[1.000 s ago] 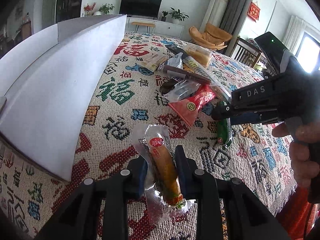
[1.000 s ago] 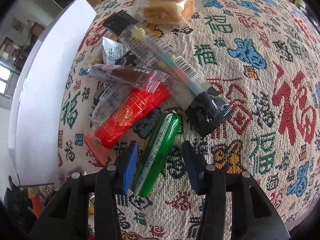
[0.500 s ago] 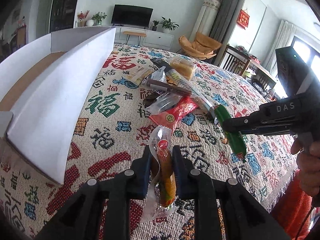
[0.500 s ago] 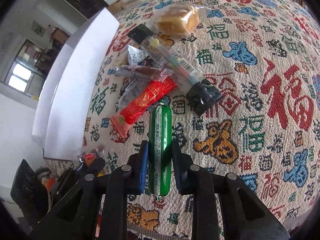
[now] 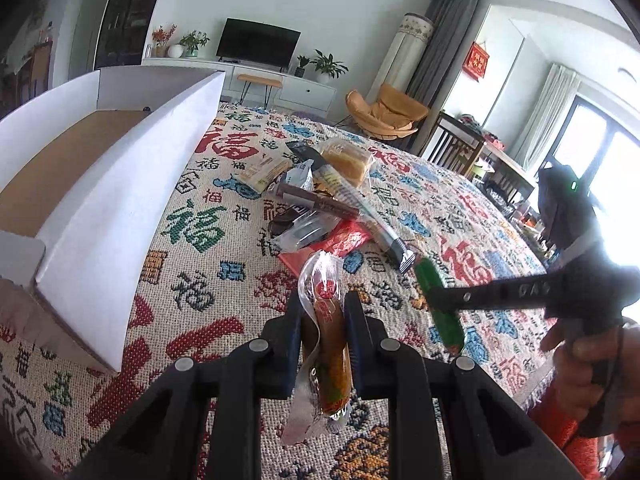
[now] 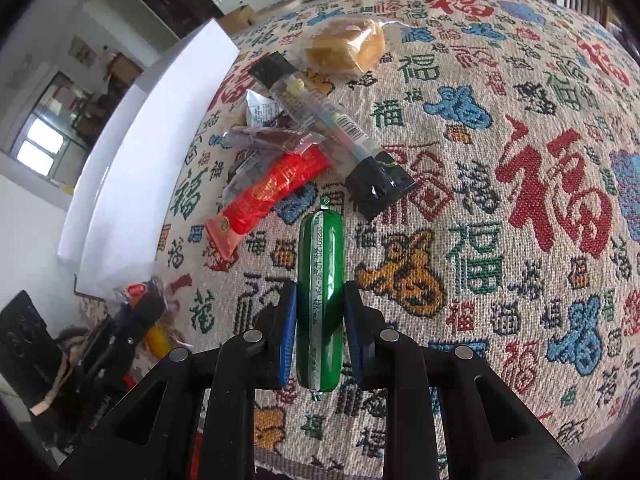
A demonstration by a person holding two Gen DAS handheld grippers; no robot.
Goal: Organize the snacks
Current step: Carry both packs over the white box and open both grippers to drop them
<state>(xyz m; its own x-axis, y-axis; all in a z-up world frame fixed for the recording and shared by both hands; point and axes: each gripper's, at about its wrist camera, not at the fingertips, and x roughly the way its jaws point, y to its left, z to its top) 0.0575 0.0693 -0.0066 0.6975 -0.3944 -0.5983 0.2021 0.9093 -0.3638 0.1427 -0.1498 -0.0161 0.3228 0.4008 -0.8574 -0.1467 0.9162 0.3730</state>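
My left gripper (image 5: 322, 308) is shut on an orange snack stick (image 5: 326, 344) in a clear wrapper with a red label, held just above the patterned cloth (image 5: 208, 304). My right gripper (image 6: 320, 300) is shut on a green sausage stick (image 6: 320, 248), which hangs above the cloth; in the left wrist view that green stick (image 5: 430, 278) and the right gripper (image 5: 436, 300) are at the right. A white open box (image 5: 120, 200) stands at the left. The left gripper (image 6: 148, 304) shows small at the lower left of the right wrist view.
A heap of snacks lies mid-cloth: a red packet (image 6: 276, 188), a long clear pack with black ends (image 6: 332, 124), a brown bar (image 6: 276, 138) and a wrapped cake (image 6: 344, 46). A person's hand (image 5: 580, 360) holds the right gripper. The cloth's edge drops off at the right.
The right gripper closed on the green stick and lifted it off the cloth. The left gripper tightened on the orange snack and rose, tilting up so that the box's inside shows.
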